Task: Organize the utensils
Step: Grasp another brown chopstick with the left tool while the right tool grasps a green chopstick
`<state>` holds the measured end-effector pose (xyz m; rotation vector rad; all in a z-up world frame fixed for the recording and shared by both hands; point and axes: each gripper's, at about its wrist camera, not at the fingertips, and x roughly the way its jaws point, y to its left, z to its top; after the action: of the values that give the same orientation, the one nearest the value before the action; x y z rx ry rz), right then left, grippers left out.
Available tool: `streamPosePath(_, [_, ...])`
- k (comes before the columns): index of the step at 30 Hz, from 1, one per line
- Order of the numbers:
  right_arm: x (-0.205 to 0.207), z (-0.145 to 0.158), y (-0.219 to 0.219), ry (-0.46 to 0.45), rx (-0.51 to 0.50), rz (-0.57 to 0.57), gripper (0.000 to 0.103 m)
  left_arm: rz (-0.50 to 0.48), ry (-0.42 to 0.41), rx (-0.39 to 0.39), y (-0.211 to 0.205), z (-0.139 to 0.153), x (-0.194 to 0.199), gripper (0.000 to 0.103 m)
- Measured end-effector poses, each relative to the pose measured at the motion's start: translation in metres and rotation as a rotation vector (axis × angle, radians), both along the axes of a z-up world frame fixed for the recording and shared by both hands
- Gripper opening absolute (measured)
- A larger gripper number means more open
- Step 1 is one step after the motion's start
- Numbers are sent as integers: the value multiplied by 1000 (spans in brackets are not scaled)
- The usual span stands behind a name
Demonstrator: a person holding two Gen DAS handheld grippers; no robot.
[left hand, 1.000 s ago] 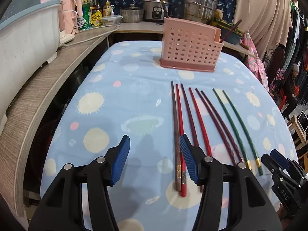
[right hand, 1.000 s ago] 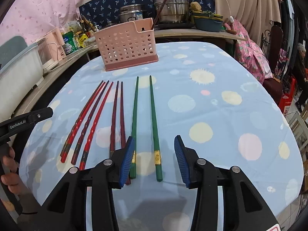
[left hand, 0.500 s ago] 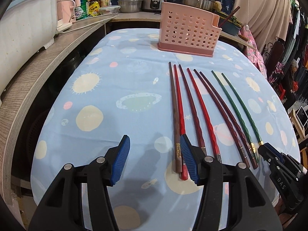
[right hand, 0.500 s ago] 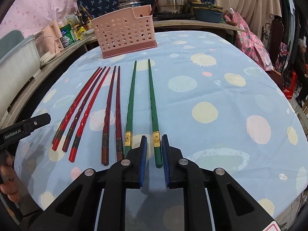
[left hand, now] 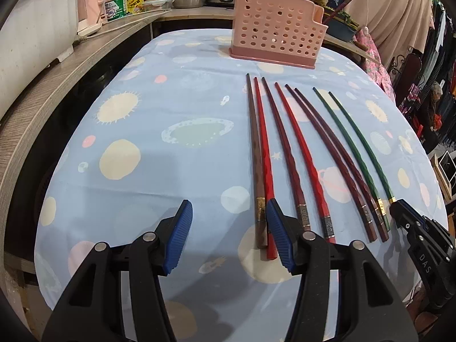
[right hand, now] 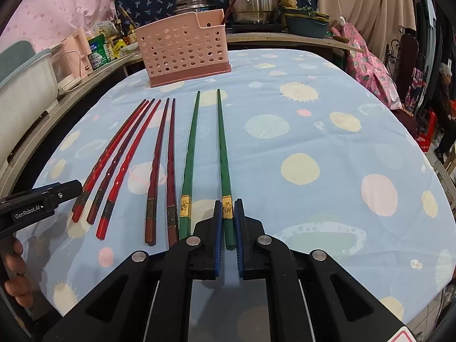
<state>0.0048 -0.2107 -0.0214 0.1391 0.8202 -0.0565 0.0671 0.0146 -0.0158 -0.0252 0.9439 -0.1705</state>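
The left claw's [left hand: 229, 236] right pad hides part of the red chopstick's [left hand: 263, 154] butt end.

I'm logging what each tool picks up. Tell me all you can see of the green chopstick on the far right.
The rightmost green chopstick is slim, glossy and tapered, with a gold band near its thick end. It lies flat on the blue cloth, tip toward the pink basket. The right tool is shut on its thick end.
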Motion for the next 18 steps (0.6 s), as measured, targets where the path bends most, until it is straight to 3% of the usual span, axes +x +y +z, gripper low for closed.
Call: streamPosePath(18, [-1,0,-1,-6,-3,-3,8,-1,-23,38,-5,-5,1,49])
